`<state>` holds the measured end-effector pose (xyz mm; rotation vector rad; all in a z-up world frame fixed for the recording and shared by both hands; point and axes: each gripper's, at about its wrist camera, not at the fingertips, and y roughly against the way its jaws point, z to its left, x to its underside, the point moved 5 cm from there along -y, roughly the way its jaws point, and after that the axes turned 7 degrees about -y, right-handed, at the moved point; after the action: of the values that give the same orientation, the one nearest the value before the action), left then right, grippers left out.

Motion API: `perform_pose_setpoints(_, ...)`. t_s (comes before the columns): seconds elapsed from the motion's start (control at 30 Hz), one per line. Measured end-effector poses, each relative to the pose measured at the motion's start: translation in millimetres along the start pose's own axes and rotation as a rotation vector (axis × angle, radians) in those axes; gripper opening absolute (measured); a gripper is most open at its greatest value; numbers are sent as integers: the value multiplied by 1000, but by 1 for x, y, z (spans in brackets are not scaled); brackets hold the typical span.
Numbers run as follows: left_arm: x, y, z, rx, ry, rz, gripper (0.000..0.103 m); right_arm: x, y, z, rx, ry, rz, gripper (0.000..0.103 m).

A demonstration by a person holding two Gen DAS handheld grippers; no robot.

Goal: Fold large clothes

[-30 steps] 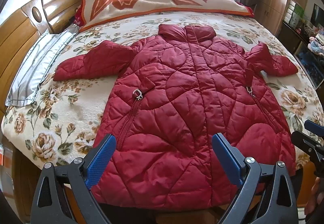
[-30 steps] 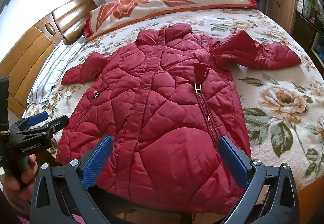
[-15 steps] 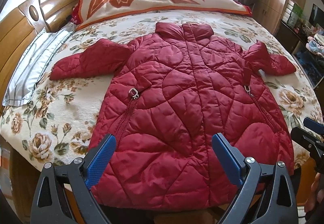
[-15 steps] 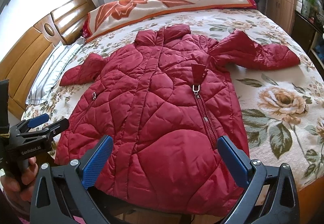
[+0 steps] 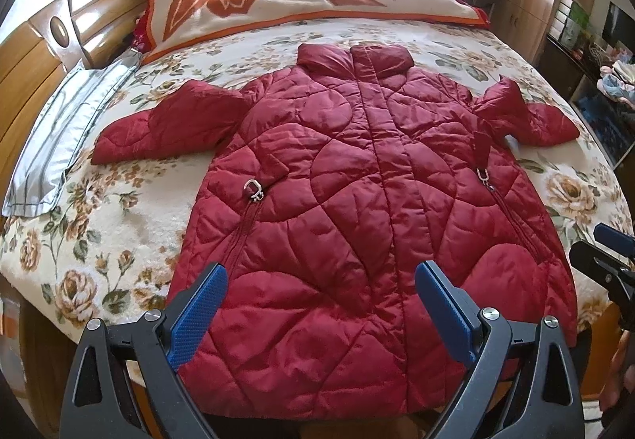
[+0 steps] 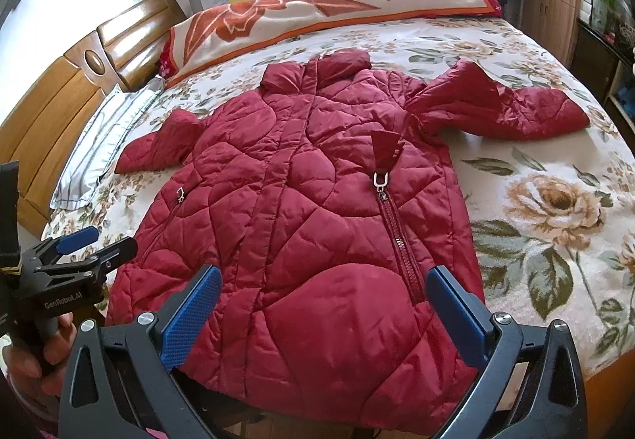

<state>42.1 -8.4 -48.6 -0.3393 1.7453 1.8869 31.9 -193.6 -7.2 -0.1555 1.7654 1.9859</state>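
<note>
The left gripper (image 5: 319,314) hovers wide open, empty, over the hem of the puffy red quilted coat (image 5: 357,209), spread flat on the floral bed (image 5: 99,225). It looks soft, slippery, bulky; sleeve cuffs offer hold. The right gripper (image 6: 323,314) likewise gapes empty.

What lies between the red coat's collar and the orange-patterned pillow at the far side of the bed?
Only bare floral bedspread separates the coat's collar from the pillow; the left wrist view shows it best.
</note>
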Motion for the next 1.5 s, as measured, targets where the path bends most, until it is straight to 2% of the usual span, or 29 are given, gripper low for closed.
perform_pose_setpoints(0.17,-5,-12,1,9,-5,46,96,-6,-7,-5,2,-6,3,103)
perform_pose_setpoints(0.27,-8,-21,3,48,16,76,96,-11,-12,-13,-6,-24,3,103)
perform_pose_setpoints(0.33,-12,-27,4,78,34,62,96,-15,-14,-21,-4,-37,-5,103)
perform_pose_setpoints(0.4,-16,-34,5,71,20,66,95,-20,-17,-32,0,-58,-11,103)
perform_pose_setpoints(0.43,-22,-37,4,76,24,19,95,-24,-18,-39,-3,-74,-14,103)
perform_pose_setpoints(0.5,-26,-42,3,52,3,15,95,-34,-21,-56,3,-111,-23,103)
perform_pose_setpoints(0.8,-43,-72,3,60,35,39,96,-72,-29,-133,81,-211,-85,102)
perform_pose_setpoints(0.9,-47,-85,3,69,41,57,96,-83,-35,-158,82,-244,-104,102)
perform_pose_setpoints(1.03,-54,-102,4,80,62,75,96,-105,-53,-210,95,-329,-132,99)
perform_pose_setpoints(1.1,-58,-112,5,92,76,82,95,-115,-66,-240,116,-391,-128,91)
perform_pose_setpoints(1.13,-60,-115,8,89,79,76,95,-122,-73,-257,125,-429,-127,83)
perform_pose_setpoints(1.17,-63,-120,9,70,76,74,95,-130,-80,-276,131,-469,-129,78)
perform_pose_setpoints(1.27,-67,-136,13,-2,55,92,95,-148,-96,-318,183,-543,-144,73)
perform_pose_setpoints(1.37,-68,-153,16,-41,48,131,95,-167,-109,-354,201,-614,-164,72)
perform_pose_setpoints(1.5,-73,-167,19,-63,62,138,96,-187,-127,-394,201,-712,-199,73)
